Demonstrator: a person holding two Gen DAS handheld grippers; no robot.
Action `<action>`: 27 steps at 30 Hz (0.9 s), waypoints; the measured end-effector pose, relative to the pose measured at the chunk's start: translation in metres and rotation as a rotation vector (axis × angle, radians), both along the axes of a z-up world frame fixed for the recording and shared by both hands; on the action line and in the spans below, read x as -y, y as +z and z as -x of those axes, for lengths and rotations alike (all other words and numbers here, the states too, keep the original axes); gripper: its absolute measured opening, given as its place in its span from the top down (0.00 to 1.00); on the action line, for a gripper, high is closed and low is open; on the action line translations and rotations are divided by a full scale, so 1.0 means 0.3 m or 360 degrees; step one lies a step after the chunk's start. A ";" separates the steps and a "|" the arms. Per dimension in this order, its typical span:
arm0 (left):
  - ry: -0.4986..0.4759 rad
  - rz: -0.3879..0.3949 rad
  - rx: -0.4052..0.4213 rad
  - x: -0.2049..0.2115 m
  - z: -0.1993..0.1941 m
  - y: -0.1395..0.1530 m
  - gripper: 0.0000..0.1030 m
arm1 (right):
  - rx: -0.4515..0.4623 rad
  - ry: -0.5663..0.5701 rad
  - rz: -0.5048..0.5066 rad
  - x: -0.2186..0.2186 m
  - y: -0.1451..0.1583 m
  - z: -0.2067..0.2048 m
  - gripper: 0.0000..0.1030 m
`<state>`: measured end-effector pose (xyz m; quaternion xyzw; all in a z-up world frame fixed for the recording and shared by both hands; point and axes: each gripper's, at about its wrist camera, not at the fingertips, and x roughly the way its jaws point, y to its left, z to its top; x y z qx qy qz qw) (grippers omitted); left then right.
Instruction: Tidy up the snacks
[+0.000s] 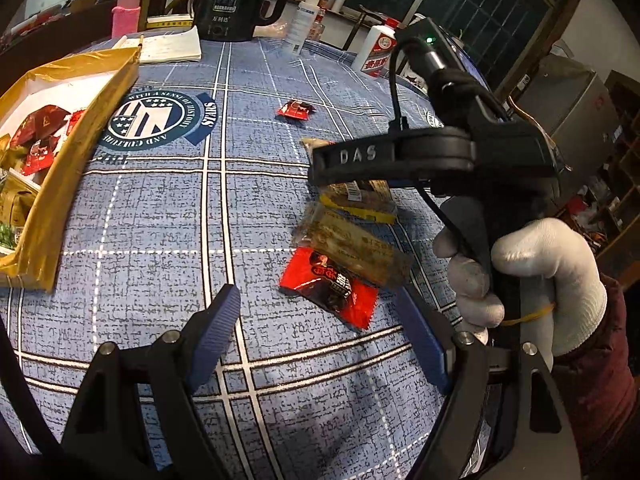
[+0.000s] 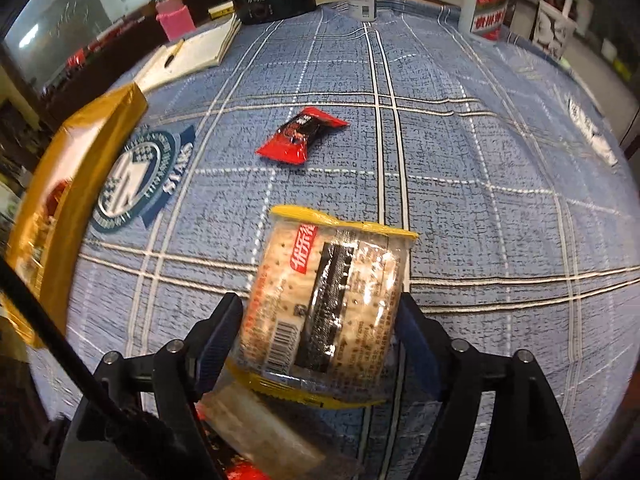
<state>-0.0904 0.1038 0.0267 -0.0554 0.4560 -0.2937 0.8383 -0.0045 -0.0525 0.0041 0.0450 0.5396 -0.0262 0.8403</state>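
My right gripper (image 2: pixel 320 320) is shut on a clear cracker pack with yellow ends (image 2: pixel 324 304), held just above the blue tablecloth; it also shows in the left wrist view (image 1: pixel 360 200) under the right tool. My left gripper (image 1: pixel 320 328) is open and empty, just short of a red-and-black snack packet (image 1: pixel 330 286) and a brown wafer pack (image 1: pixel 356 246). Another red packet (image 1: pixel 295 109) lies farther off, also seen in the right wrist view (image 2: pixel 301 134). A gold box (image 1: pixel 76 152) holding several snacks stands at the left, and its gold wall shows in the right wrist view (image 2: pixel 76 168).
At the table's far edge stand a black kettle (image 1: pixel 240 0), a notebook (image 1: pixel 170 46), a pink bottle (image 1: pixel 126 12), a white spray bottle (image 1: pixel 306 20) and a white liquor bottle (image 1: pixel 378 50). A clear pack (image 2: pixel 264 432) lies under the right gripper.
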 end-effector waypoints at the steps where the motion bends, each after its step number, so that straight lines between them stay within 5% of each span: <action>1: -0.0001 -0.0007 0.0004 0.002 0.002 0.002 0.21 | -0.0002 0.0002 -0.0010 0.009 0.001 0.010 0.33; 10: -0.0051 -0.0187 0.0072 0.100 -0.016 -0.007 0.22 | 0.0055 -0.0065 -0.0100 0.177 0.014 0.167 0.33; 12: -0.0074 -0.0234 0.0091 0.133 -0.024 -0.015 0.31 | 0.0072 -0.0090 -0.0134 0.198 0.032 0.206 0.33; 14: -0.0105 -0.0308 0.0094 0.164 -0.031 -0.033 0.61 | 0.0096 -0.0109 -0.0156 0.216 0.046 0.236 0.33; 16: -0.0118 -0.0323 0.0133 0.173 -0.020 -0.037 0.65 | 0.0125 -0.0114 -0.0167 0.229 0.062 0.263 0.33; 27: -0.0039 -0.0217 0.0195 0.090 0.012 0.025 0.67 | 0.0264 -0.0057 -0.0209 0.192 0.131 0.331 0.33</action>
